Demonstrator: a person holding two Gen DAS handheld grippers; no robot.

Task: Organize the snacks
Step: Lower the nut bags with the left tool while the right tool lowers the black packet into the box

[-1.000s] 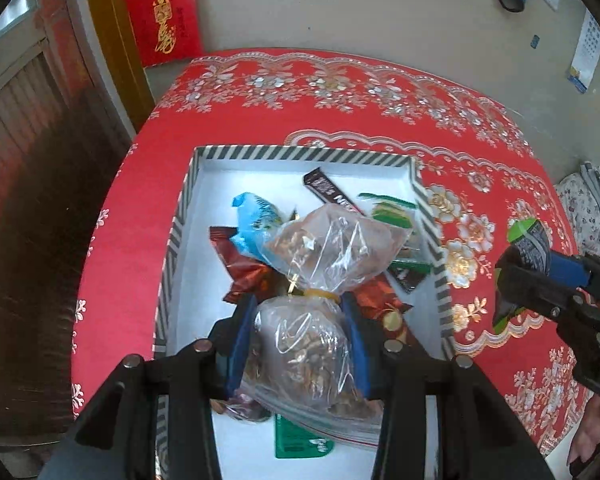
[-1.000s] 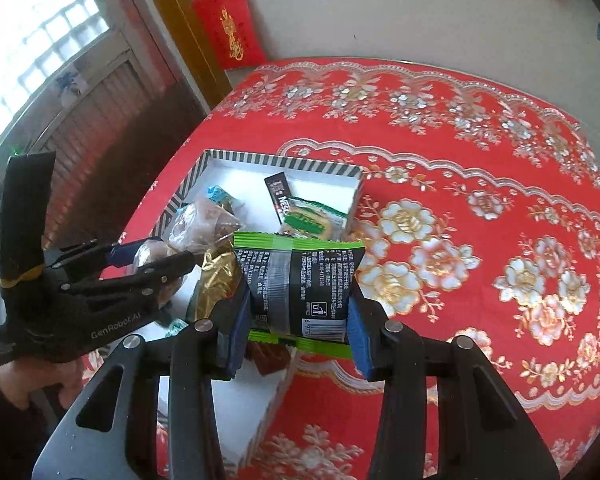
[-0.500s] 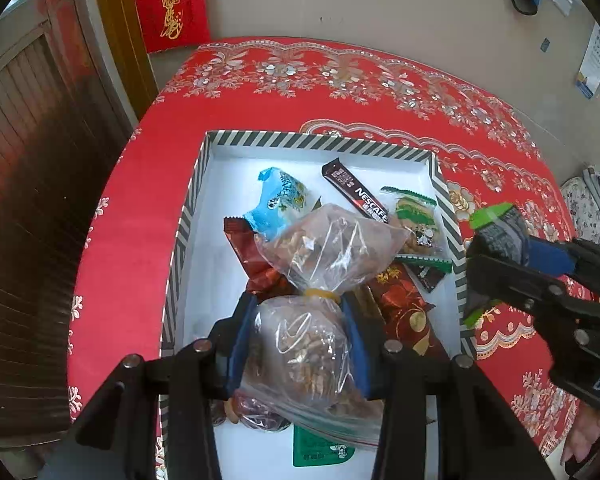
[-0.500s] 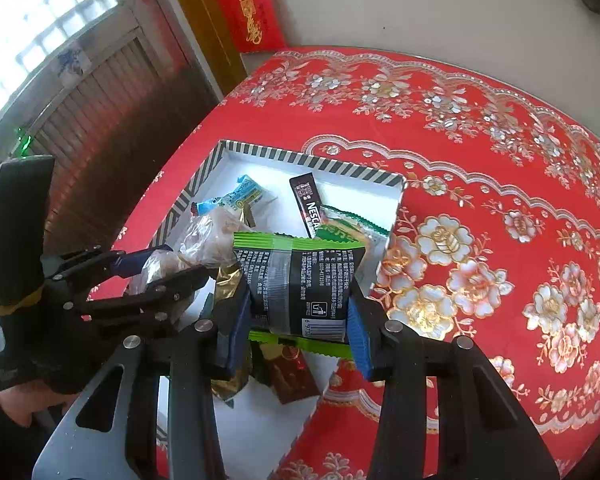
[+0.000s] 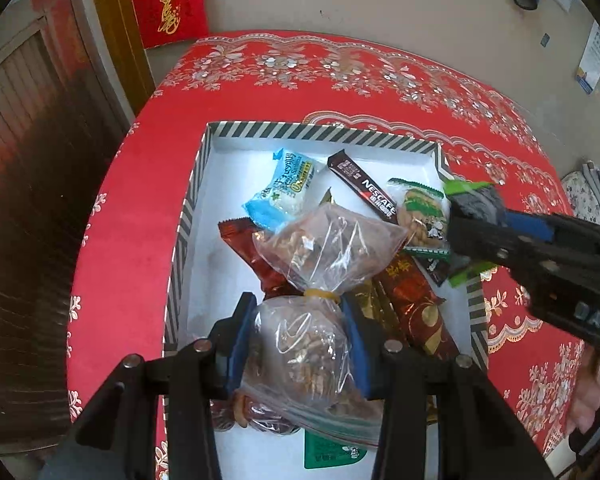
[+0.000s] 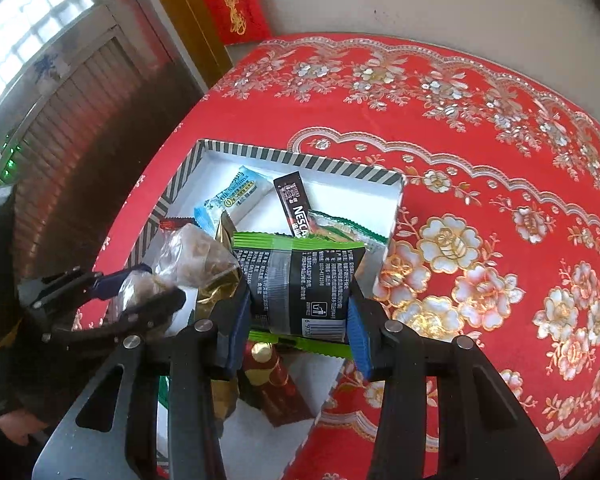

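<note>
A striped-rim white box sits on the red table and holds several snacks. My left gripper is shut on a clear bag of nuts tied with a yellow band, held over the box's near end; it also shows in the right wrist view. My right gripper is shut on a black and green snack packet, held over the box's right rim. That packet and gripper show at the right of the left wrist view.
In the box lie a blue packet, a Nescafe stick, a green biscuit pack and red wrappers. The table has a red floral cloth. A wall and a door frame stand behind.
Both grippers moved forward over the box with their loads. The right gripper and its packet came in from the right, over the box's right rim.
</note>
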